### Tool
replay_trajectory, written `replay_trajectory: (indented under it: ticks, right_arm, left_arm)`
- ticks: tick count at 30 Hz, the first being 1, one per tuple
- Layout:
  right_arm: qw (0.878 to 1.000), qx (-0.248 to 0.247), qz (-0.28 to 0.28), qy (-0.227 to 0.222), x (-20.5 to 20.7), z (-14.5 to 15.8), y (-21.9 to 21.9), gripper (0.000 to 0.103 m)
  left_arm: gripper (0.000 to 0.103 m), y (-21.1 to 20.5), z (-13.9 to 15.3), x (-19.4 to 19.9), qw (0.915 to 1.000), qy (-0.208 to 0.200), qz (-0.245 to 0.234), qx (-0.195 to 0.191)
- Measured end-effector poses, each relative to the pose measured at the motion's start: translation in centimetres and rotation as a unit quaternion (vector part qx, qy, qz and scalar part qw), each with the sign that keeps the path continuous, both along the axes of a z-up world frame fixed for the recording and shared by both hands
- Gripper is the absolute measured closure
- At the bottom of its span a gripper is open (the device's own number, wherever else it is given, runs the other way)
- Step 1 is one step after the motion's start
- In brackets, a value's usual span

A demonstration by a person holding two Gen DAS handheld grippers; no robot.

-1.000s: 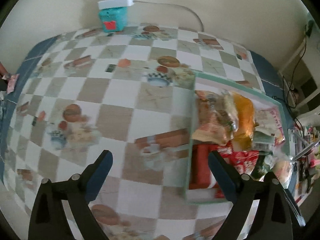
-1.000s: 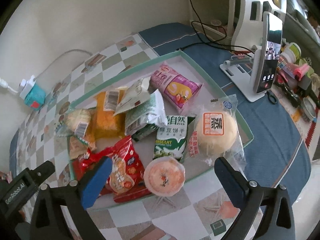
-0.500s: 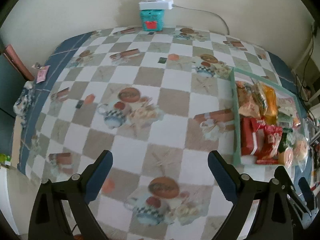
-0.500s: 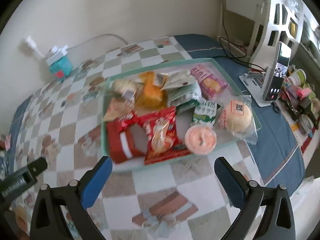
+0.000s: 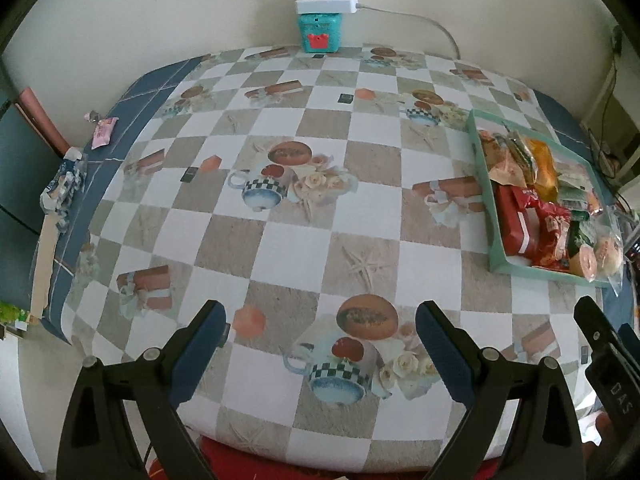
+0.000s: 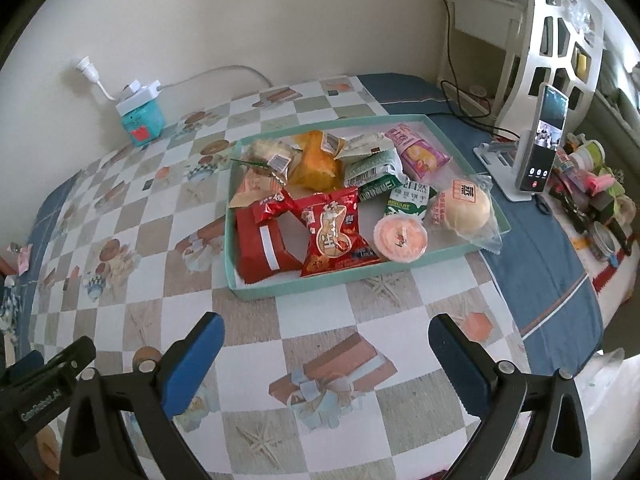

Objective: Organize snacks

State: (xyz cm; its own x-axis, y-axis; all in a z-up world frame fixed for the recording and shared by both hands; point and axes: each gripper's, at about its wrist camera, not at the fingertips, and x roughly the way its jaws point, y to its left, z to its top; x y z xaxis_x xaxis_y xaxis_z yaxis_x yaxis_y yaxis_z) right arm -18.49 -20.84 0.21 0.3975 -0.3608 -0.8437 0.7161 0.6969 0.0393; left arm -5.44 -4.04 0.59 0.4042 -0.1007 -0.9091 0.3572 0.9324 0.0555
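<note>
Tray (image 6: 312,286) — rectangular, teal, crinkly wrappers

Both wrist views look down over the table (image 5: 304,240), sharing the snack tray (image 6: 304,286)

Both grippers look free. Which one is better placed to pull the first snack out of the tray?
Right. The right gripper faces the tray head-on, jaws open and empty. The left gripper, also open, faces bare tablecloth, tray far right.

A shallow green tray (image 6: 256,293) is filled with packaged snacks: a red packet (image 6: 262,242), a round bun (image 6: 466,205), an orange bag (image 6: 316,164).
</note>
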Motion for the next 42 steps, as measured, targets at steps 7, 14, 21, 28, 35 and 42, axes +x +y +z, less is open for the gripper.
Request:
replay_trajectory:
  ticks: [7,14,21,28,35,42]
  right_arm:
    - [1.0,0.004,0.006,0.002,-0.3,-0.2,0.2,0.0]
    - [1.0,0.009,0.002,0.003,-0.3,-0.4,-0.2,0.0]
    - [1.0,0.011,0.002,0.003,-0.2,-0.4,-0.5,0.0]
    - [1.0,0.008,0.004,0.004,0.0,-0.4,-0.5,0.0]
    - [1.0,0.008,0.003,0.005,0.1,-0.4,-0.5,0.0]
    - [1.0,0.008,0.004,0.007,0.1,-0.4,-0.5,0.0]
  left_arm:
    - [0.007,-0.5,0.0,-0.5,0.9998,-0.007,-0.008,0.014]
    - [0.007,-0.7,-0.1,-0.5,0.9997,-0.006,-0.01,0.024]
    - [0.007,-1.0,-0.2,-0.5,0.9994,-0.007,-0.014,0.031]
    - [0.007,-1.3,-0.3,-0.6,0.9993,-0.004,-0.022,0.031]
    - [0.007,-1.2,-0.3,-0.5,0.9993,-0.004,-0.022,0.029]
    - [0.007,-1.1,-0.3,-0.4,0.9994,-0.002,-0.021,0.028]
